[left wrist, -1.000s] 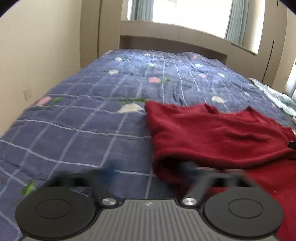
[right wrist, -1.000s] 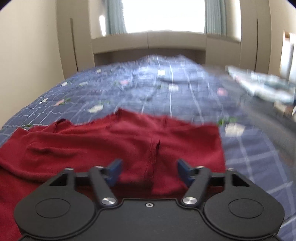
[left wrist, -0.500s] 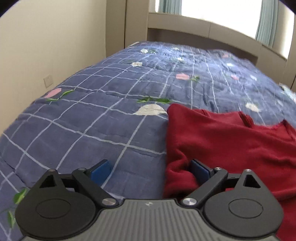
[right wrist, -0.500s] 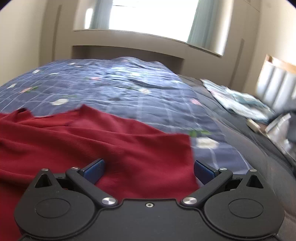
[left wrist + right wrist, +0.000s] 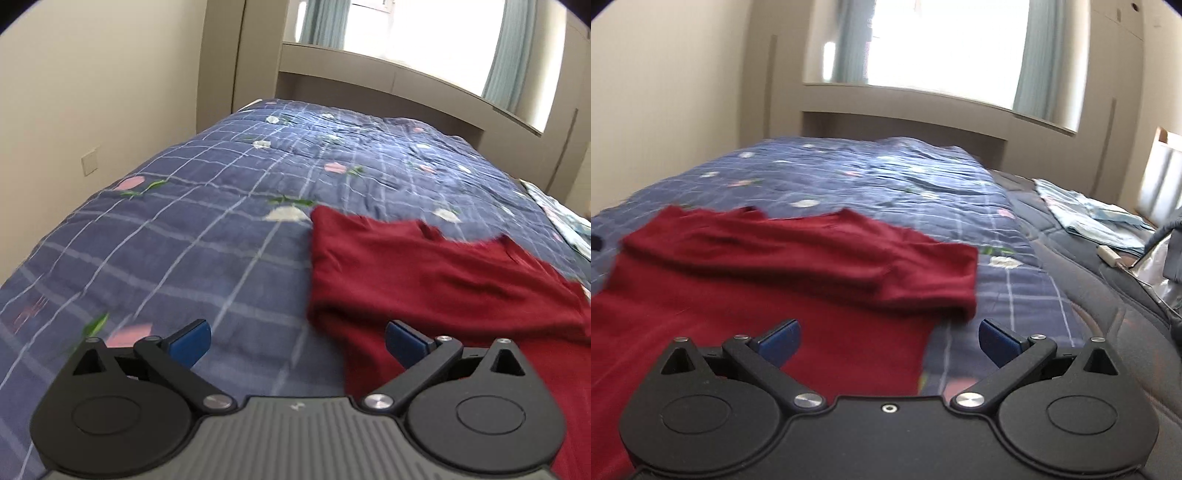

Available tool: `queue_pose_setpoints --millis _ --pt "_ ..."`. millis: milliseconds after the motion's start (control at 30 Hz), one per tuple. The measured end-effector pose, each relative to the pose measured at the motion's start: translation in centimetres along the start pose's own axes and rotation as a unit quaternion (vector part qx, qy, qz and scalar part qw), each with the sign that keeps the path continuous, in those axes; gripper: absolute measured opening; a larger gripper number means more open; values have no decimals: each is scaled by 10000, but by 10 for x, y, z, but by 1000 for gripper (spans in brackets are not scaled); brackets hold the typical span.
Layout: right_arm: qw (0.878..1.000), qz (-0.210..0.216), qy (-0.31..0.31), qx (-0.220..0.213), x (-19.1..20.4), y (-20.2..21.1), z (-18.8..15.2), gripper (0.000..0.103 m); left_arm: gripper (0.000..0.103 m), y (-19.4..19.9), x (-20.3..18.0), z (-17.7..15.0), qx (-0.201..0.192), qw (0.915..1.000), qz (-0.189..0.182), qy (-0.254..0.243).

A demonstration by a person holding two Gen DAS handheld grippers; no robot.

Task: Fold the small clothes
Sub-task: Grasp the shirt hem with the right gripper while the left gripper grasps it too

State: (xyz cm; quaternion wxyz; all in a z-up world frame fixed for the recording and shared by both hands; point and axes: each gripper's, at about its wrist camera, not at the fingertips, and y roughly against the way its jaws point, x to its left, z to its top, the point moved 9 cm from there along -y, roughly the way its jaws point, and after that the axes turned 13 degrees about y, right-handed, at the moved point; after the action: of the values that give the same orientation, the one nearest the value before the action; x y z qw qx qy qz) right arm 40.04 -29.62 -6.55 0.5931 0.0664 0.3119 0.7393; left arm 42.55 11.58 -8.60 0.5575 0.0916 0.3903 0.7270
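Observation:
A dark red garment [image 5: 424, 273] lies on the blue checked bedspread [image 5: 207, 236], its far part folded over toward me. My left gripper [image 5: 297, 343] is open and empty, raised near the garment's left edge. In the right wrist view the same red garment [image 5: 783, 266] lies spread with a folded band across it. My right gripper [image 5: 888, 341] is open and empty above the garment's right edge.
The bed runs to a beige headboard ledge [image 5: 369, 74] under a bright window. A wall [image 5: 92, 110] lies along the left. Folded light blue cloth [image 5: 1086, 218] and a small white object [image 5: 1108, 254] lie at the right on a dark grey cover.
Both grippers have opened wide and pulled back and up from the garment. The folded upper part now lies released on the garment.

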Motion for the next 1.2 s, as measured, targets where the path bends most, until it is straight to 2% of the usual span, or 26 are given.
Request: queue_pose_setpoints --millis 233,433,567,700,833,933,1000,1033,1067,1100,1133,1167,1200 --pt "9984 460 320 -15 51 89 -37 102 103 81 -12 -61 -22 9976 -383 -580" --pt "9938 942 577 114 86 141 -73 102 103 130 -17 -118 155 9921 -696 -1027" --pt "9893 1055 991 154 108 165 -92 102 103 154 -20 -151 192 9855 -745 -1509" --pt "9856 944 1367 312 120 172 -110 102 103 167 -23 -179 281 9787 -788 -1874" --pt "9821 421 1778 468 122 164 -124 98 103 176 -30 -199 259 9711 -830 -2223" --pt "9798 232 1958 343 123 161 -125 95 103 181 -37 -208 260 9673 -914 -2353" --pt "9767 184 2129 198 125 159 -122 86 103 184 -43 -211 270 9648 -1005 -2415" --pt "9743 206 2238 145 128 160 -121 76 103 185 -46 -212 282 9636 -1054 -2441" --pt "9728 271 2299 109 130 160 -120 59 103 186 -50 -215 296 9619 -1108 -2482" --pt "9719 334 2330 64 132 162 -117 47 103 188 -54 -218 312 9595 -1169 -2545" --pt "9716 454 2324 12 135 164 -115 29 103 188 -57 -221 332 9569 -1229 -2609" --pt "9718 553 2292 -30 136 166 -113 19 103 189 -62 -225 354 9537 -1286 -2695" --pt "9727 631 2232 -72 136 168 -110 18 103 190 -66 -229 372 9504 -1342 -2781"
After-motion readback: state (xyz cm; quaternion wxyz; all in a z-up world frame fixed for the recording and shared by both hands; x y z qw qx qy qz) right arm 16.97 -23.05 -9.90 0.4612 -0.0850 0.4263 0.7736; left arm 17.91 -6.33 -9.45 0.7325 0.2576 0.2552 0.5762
